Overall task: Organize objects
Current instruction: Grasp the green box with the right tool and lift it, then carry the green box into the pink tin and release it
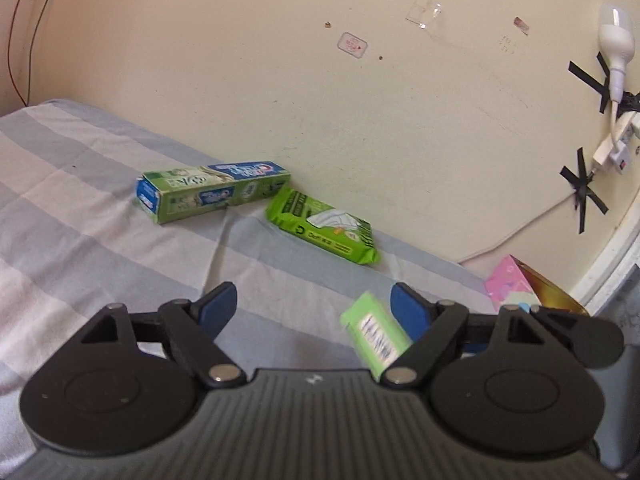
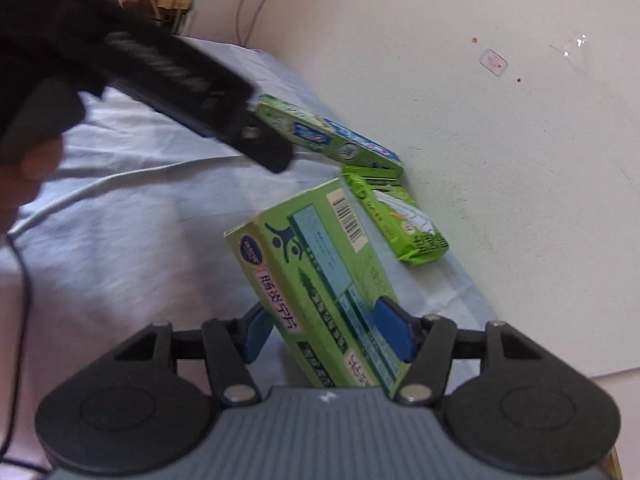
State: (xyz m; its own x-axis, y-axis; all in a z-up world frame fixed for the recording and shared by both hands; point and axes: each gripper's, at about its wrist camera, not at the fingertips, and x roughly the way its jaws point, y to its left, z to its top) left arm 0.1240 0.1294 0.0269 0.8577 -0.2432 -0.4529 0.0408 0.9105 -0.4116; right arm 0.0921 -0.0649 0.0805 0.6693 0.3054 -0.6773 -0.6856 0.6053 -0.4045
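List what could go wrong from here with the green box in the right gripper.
1. The right gripper grips the green box near its lower end, and the box is tilted, so it could pivot or slip out.
2. The left gripper hangs open close ahead, in front of the toothpaste box. The two grippers might collide.
3. The wipes pack and the toothpaste box lie close together by the wall. Setting the green box there could knock them.

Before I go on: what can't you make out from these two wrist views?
- Right wrist view: whether the fingers press the green box; its lower end is hidden behind the gripper body.
- Right wrist view: the toothpaste box, its left end covered by the blurred left gripper.
- Left wrist view: the pink pack, partly hidden behind the gripper.
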